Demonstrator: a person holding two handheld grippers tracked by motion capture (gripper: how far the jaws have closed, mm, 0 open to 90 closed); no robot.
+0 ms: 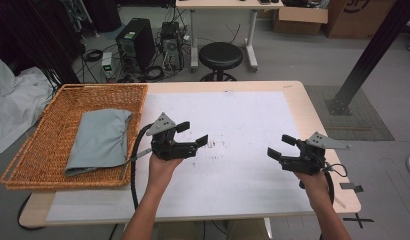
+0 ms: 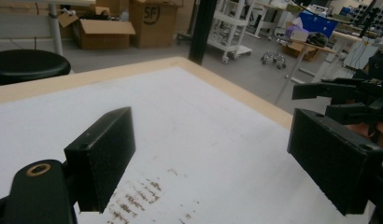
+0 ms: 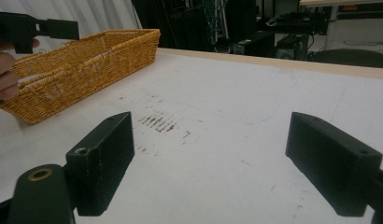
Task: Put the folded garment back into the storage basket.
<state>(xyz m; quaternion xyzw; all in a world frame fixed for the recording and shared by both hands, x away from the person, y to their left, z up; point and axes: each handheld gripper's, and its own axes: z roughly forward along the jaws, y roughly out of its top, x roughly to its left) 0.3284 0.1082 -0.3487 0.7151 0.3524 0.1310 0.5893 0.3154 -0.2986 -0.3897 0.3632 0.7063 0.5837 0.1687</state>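
Observation:
My left gripper [image 1: 192, 134] is held over the white mat [image 1: 233, 115] just right of the wicker basket [image 1: 28, 150], jaws wide apart with nothing between them. In its own view [image 2: 210, 163] only the mat lies between the jaws. My right gripper [image 1: 281, 147] hovers near the table's right side, also open and empty; its own view [image 3: 210, 161] looks across the mat toward the basket [image 3: 87, 60]. A folded grey cloth [image 1: 100, 140] lies inside the basket.
Dark scuff marks [image 1: 210, 145] stain the mat's middle. A black stool [image 1: 220, 56], computer towers [image 1: 138, 42] and cables stand on the floor beyond the table. A black post [image 1: 368, 55] rises at the right. Cardboard boxes [image 2: 103, 30] sit farther back.

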